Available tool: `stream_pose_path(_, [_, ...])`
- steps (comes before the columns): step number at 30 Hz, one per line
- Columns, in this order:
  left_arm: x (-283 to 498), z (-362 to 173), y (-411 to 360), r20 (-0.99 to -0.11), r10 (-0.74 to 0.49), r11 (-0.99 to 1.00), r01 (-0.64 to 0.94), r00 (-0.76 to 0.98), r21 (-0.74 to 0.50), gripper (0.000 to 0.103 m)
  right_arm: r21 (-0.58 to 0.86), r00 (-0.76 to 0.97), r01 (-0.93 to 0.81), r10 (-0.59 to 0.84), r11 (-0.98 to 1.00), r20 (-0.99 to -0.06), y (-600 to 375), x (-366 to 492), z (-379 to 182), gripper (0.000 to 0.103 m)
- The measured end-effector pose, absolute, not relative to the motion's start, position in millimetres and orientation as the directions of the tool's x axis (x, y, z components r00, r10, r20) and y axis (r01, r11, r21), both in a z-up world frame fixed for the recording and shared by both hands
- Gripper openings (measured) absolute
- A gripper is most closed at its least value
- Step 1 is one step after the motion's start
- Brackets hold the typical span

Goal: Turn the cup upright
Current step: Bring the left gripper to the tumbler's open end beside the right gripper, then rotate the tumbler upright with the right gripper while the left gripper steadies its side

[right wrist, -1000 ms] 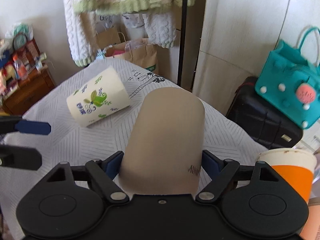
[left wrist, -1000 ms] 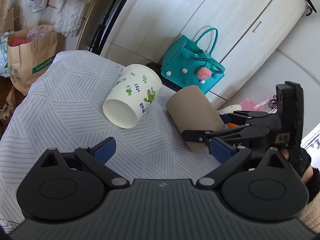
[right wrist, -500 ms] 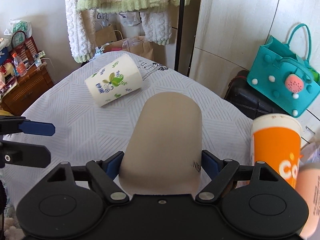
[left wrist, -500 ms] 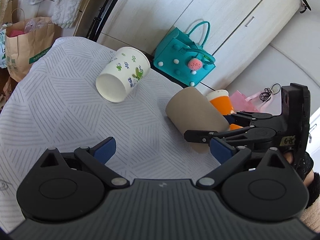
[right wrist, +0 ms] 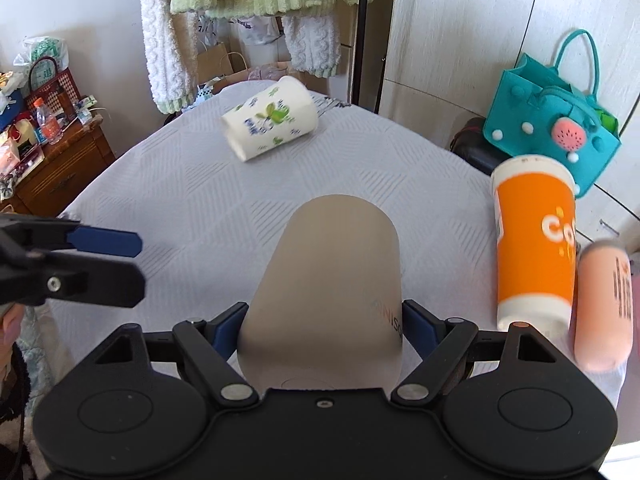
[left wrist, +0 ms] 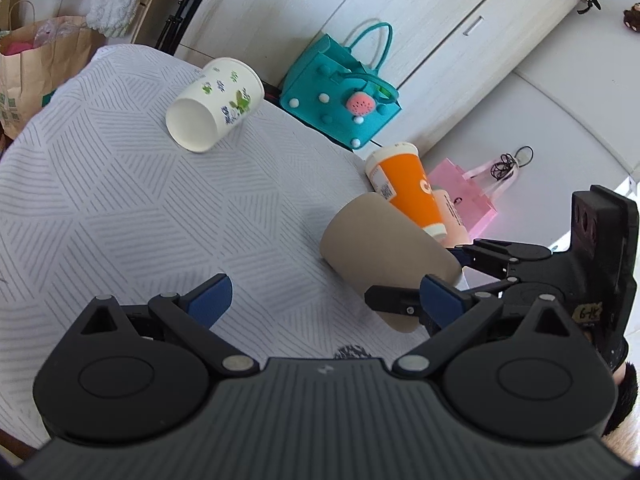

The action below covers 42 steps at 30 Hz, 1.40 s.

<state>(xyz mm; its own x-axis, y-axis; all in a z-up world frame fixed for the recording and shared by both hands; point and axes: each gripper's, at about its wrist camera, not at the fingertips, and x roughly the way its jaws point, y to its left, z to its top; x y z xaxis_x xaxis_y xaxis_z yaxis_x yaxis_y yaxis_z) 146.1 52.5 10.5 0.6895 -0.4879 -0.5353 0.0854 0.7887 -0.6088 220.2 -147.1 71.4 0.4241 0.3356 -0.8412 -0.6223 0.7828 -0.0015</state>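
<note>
- White patterned cloth covers the counter (right wrist: 168,184), with a cream cupboard wall behind it.
- Nearest in the right wrist view, the right hand-held gripper (right wrist: 322,322) is clamped on a plain tan cup (right wrist: 328,280), its blue pads pressing both sides near one end; the cup points away from the camera, tilted over the counter.
- From the left wrist view that tan cup (left wrist: 380,252) leans with its far end toward the counter's middle.
- At the left, the left hand-held gripper (left wrist: 326,300) is spread wide with nothing between its pads.
- Right of the tan cup, an orange cup (right wrist: 534,244) and a peach cup (right wrist: 604,304) sit side by side.
- Farther off, a floral cup (right wrist: 272,118) lies on its side.
- Beyond the counter's right edge sits a teal bag (right wrist: 556,120).
</note>
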Motion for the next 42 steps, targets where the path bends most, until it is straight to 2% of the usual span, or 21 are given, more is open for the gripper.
stream_pose_path(11, [137, 13, 30, -0.52, -0.58, 0.746, 0.152, 0.627, -0.649, 0.101, 0.0, 0.423, -0.586, 0.306, 0.81, -0.853, -162, 187, 63, 0.085])
stream_pose_path(14, [137, 11, 22, -0.527, -0.594, 0.742, 0.161, 0.608, -0.651, 0.101, 0.029, 0.417, -0.587, 0.333, 0.809, -0.846, -168, 186, 63, 0.082])
stream_pose_path(16, [140, 9, 16, -0.531, -0.602, 0.738, 0.161, 0.596, -0.656, 0.101, 0.057, 0.405, -0.601, 0.366, 0.798, -0.838, -171, 185, 67, 0.085])
stream_pose_path(25, [159, -13, -3, -0.535, -0.643, 0.683, 0.096, 0.548, -0.724, 0.101, 0.053, 0.354, -0.671, 0.383, 0.739, -0.853, -178, 183, 66, 0.089])
stream_pose_path(31, [174, -26, -15, -0.526, -0.675, 0.635, 0.044, 0.518, -0.772, 0.101, 0.115, 0.308, -0.674, 0.419, 0.729, -0.854, -185, 194, 60, 0.089])
stream_pose_path(37, [186, -26, -27, -0.545, -0.631, 0.665, 0.023, 0.552, -0.746, 0.101, 0.158, 0.284, -0.662, 0.44, 0.732, -0.852, -184, 209, 52, 0.09])
stream_pose_path(40, [189, -25, -29, -0.551, -0.627, 0.675, 0.031, 0.551, -0.737, 0.095, 0.18, 0.271, -0.657, 0.453, 0.732, -0.849, -184, 214, 48, 0.089])
stream_pose_path(42, [190, -25, -28, -0.535, -0.653, 0.662, 0.061, 0.536, -0.747, 0.085, 0.19, 0.265, -0.665, 0.467, 0.722, -0.844, -185, 214, 48, 0.086])
